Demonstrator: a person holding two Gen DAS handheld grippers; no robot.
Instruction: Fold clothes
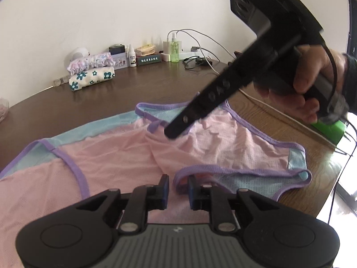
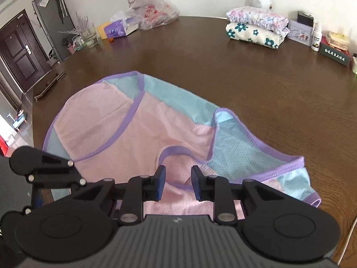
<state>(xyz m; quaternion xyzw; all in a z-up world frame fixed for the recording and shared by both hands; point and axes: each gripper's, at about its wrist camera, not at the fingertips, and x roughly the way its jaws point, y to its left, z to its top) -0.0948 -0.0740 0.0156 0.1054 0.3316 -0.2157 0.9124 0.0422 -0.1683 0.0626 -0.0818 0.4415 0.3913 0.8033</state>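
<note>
Left wrist view, left to right. Pink mesh garment [image 1: 125,156] with blue panels and purple trim lay spread on the dark wooden table [image 1: 145,84], covering the near-left part of it. Behind it, at the far left by the wall, sat a stack of folded clothes [image 1: 92,72], floral piece on top of a flower-print one. Further right along the wall: small bottles, a box and a green spray bottle [image 1: 174,50], then cables [image 1: 200,51]. Left gripper [image 1: 178,186] sat low centre, jaws slightly apart, nothing clamped; a purple-trimmed opening of the garment lay just ahead of the right pad. Right gripper [image 1: 171,131] came in from upper right, tip down on the pink fabric near the middle of the garment; its jaws could not be made out from this side. A hand [image 1: 312,82] held its handle at the right edge.

Right wrist view, left to right. Door [image 2: 17,51] and fridge far left, then a flower vase and plastic bags at the table's back edge. Garment [image 2: 133,122] lay centre-left, folded clothes [image 2: 256,25] far right. Right gripper [image 2: 178,183] had jaws parted with pink cloth and purple trim visible in the gap, pads not pressing it.
</note>
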